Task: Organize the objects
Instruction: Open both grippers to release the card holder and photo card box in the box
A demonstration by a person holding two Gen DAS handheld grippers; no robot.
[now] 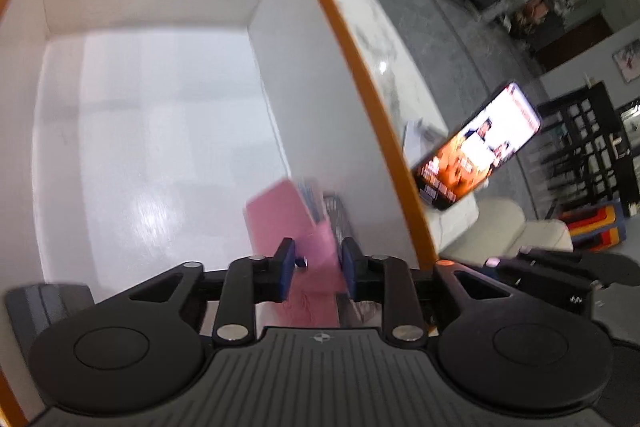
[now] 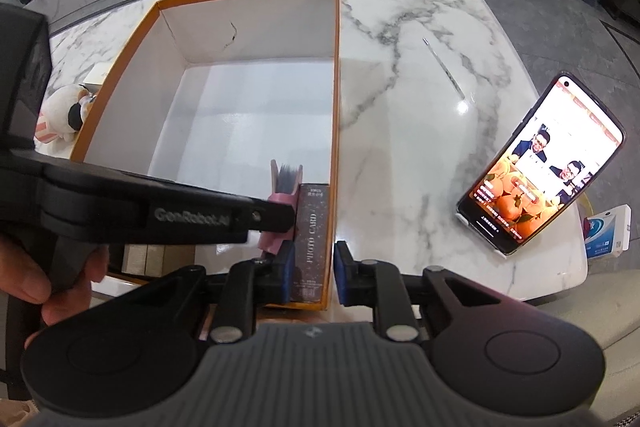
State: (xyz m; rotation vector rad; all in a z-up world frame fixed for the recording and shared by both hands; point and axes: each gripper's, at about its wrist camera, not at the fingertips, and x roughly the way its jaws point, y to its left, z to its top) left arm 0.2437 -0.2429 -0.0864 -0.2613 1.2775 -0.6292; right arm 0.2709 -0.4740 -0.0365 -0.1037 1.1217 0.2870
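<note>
A white box with an orange rim (image 2: pixel 338 75) sits on the marble bench (image 2: pixel 420 75), and most of its floor is bare. In its near right corner two things stand on edge against the right wall: a dark "PHOTO CARD" pack (image 2: pixel 311 243) touching the wall, and just left of it a pink booklet (image 2: pixel 282 187) with its pages fanned at the top. The left hand-held gripper (image 1: pixel 318 269) reaches into that corner and has the pink booklet (image 1: pixel 292 227) between its blue pads, which appear to press on it, though the left wrist view is blurred. In the right wrist view its black arm crosses from the left, held by a hand (image 2: pixel 44 283) at the left edge. The right hand-held gripper (image 2: pixel 314 273) hangs over the same corner with its jaws narrowly apart; the card pack and the box wall lie between them, but contact cannot be told. Outside the box, a plush toy (image 2: pixel 66 111) lies on the bench to its left, and a lit phone (image 2: pixel 548 163) is propped up well to the right, near a blue-and-white carton (image 2: pixel 608 231).
</note>
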